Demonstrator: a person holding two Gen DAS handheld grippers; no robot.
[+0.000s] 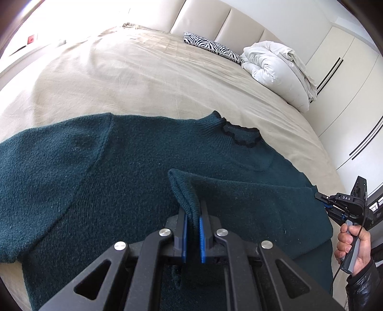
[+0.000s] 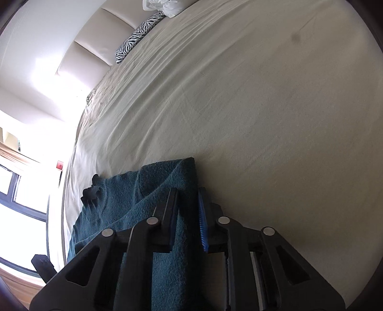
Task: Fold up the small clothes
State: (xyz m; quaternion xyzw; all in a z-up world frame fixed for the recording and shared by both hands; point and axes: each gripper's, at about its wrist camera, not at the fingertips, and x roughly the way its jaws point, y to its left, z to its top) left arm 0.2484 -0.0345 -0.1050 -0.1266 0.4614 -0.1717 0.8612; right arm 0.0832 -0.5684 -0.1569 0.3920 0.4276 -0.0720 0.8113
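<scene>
Two grippers are working one dark teal knitted sweater (image 1: 100, 172) that is lying spread across a bed covered in a beige sheet (image 1: 134, 79). I am holding the left gripper (image 1: 193, 215) tilted down over the sweater's middle, and its blue-padded fingers are pinching a raised fold of the knit, lifting it into a small peak. Off at the sweater's right edge, my right hand (image 1: 352, 248) is gripping the handle of the right gripper (image 2: 189, 205). Seen from its own camera, that gripper's fingers are pressing together on the sweater's edge (image 2: 182, 172), with cloth filling the gap between the pads. The black-trimmed collar (image 1: 239, 135) is pointing toward the head of the bed. Farther back, a zebra-print pillow (image 1: 213, 46) and a bundled white duvet (image 1: 275, 69) are resting by the padded headboard (image 1: 215, 21).
</scene>
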